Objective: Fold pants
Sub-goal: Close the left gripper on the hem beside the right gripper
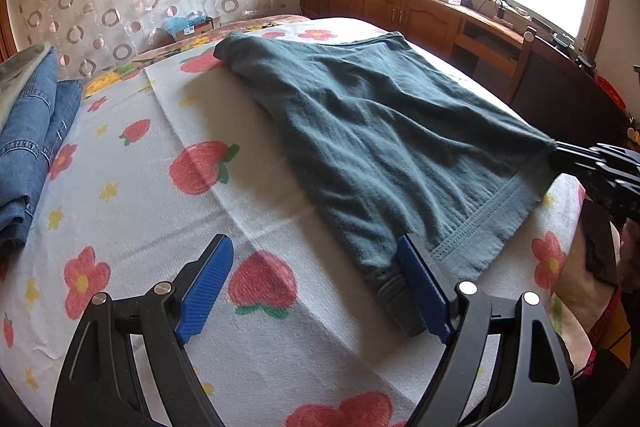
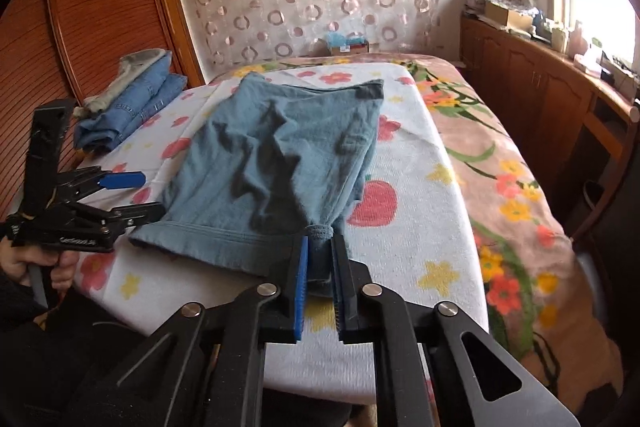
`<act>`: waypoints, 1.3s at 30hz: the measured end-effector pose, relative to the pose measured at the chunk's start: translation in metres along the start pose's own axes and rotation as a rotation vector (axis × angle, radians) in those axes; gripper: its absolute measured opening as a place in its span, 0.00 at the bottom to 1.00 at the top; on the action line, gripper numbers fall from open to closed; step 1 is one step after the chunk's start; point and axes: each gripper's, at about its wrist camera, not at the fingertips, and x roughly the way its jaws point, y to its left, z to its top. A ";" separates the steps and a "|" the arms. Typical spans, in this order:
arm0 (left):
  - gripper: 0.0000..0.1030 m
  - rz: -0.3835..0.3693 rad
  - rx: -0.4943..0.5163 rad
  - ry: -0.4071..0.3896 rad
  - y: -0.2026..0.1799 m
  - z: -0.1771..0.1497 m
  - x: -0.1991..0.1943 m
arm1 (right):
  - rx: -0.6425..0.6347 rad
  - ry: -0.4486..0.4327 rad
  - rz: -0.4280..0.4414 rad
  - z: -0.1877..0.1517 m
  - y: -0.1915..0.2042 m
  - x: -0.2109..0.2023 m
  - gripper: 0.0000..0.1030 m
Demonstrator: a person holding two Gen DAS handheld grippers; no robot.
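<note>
Blue-grey knit pants (image 1: 372, 131) lie folded on a white flowered cover on the bed, also seen in the right wrist view (image 2: 276, 163). My left gripper (image 1: 316, 255) is open at the pants' near left corner, its right blue pad (image 1: 420, 287) touching the waistband edge; it shows from the side in the right wrist view (image 2: 132, 195). My right gripper (image 2: 320, 247) is shut on the pants' near right corner, bunching the cloth between its pads. It enters the left wrist view at the right edge (image 1: 560, 151).
Folded jeans (image 1: 28, 147) are stacked at the bed's left side, also in the right wrist view (image 2: 132, 107). A wooden cabinet (image 1: 400, 7) with clutter runs under the window on the right. A wooden wardrobe (image 2: 80, 7) stands left.
</note>
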 end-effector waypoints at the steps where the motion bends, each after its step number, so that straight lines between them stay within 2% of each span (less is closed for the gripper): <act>1: 0.82 -0.001 -0.002 0.001 0.000 0.000 0.000 | 0.004 -0.001 0.005 -0.001 0.000 -0.002 0.09; 5: 0.82 -0.004 -0.011 0.000 0.000 0.000 0.000 | 0.002 0.041 -0.024 -0.006 -0.001 0.005 0.09; 10: 0.82 0.017 -0.007 -0.024 -0.003 0.001 -0.007 | 0.033 0.044 -0.054 -0.008 -0.009 0.015 0.31; 12: 0.82 0.007 -0.004 -0.042 -0.005 0.002 -0.013 | 0.053 0.050 -0.050 -0.009 -0.014 0.018 0.33; 18: 0.82 -0.036 0.013 -0.071 -0.014 0.008 -0.021 | 0.054 0.038 -0.051 -0.010 -0.007 0.021 0.34; 20: 0.76 -0.050 0.020 -0.071 -0.016 0.009 -0.021 | 0.041 0.035 -0.055 -0.011 -0.005 0.021 0.34; 22: 0.72 -0.064 0.020 -0.062 -0.018 0.009 -0.019 | 0.031 0.037 -0.034 -0.011 -0.004 0.022 0.25; 25: 0.62 -0.085 0.018 -0.037 -0.018 0.006 -0.014 | 0.018 0.037 -0.032 -0.012 -0.004 0.021 0.24; 27: 0.59 -0.104 0.012 -0.019 -0.018 0.002 -0.011 | 0.016 0.036 -0.029 -0.012 -0.005 0.020 0.24; 39: 0.57 -0.128 0.012 0.003 -0.027 -0.009 -0.011 | 0.054 0.038 -0.012 -0.010 -0.011 0.022 0.24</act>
